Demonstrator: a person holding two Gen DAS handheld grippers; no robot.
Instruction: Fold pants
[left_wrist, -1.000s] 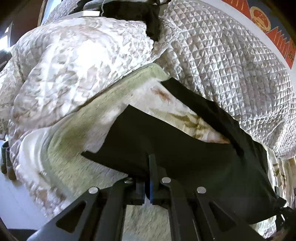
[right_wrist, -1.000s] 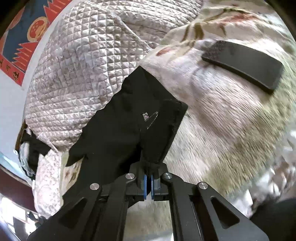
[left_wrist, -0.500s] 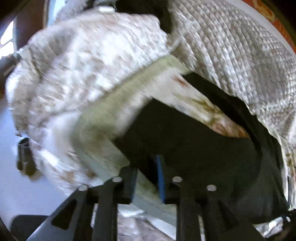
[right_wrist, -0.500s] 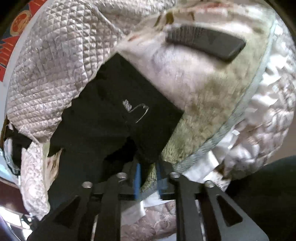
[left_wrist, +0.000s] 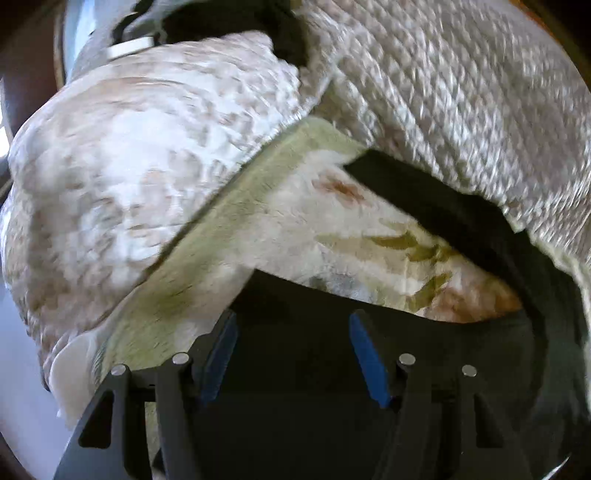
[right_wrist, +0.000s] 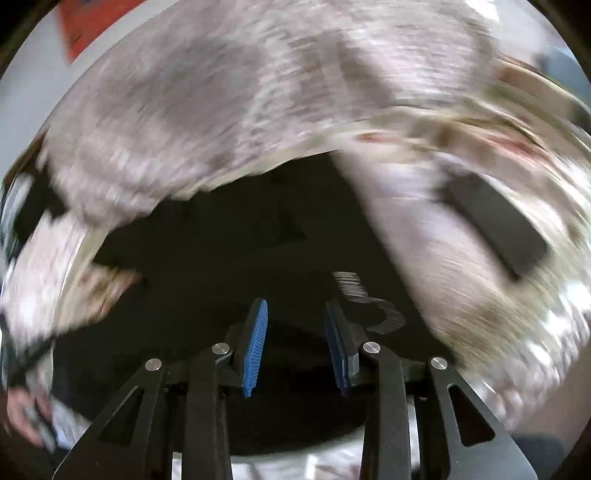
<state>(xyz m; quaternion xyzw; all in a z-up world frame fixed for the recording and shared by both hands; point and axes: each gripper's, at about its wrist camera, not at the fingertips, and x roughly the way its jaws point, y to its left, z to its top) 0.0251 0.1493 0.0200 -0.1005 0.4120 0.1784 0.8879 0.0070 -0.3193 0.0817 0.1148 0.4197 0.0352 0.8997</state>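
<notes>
Pants (left_wrist: 303, 369) loose on bed (left_wrist: 351, 229), left gripper (left_wrist: 291, 350) and right gripper (right_wrist: 295, 343) both opening, nothing pinched. Could snag fabric pulling away, undoing fold.

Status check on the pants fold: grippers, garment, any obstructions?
Left gripper and right gripper both opening, pads clear of cloth. Black pants lying on floral blanket. Dark flat case beside them, not blocking.

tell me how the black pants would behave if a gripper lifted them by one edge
The black pants would probably droop and unfold: they lie limp, following the bedding's contours. They look like thin cloth, so likely light for their size. On the fuzzy blanket they would probably drag rather than slide freely.
</notes>
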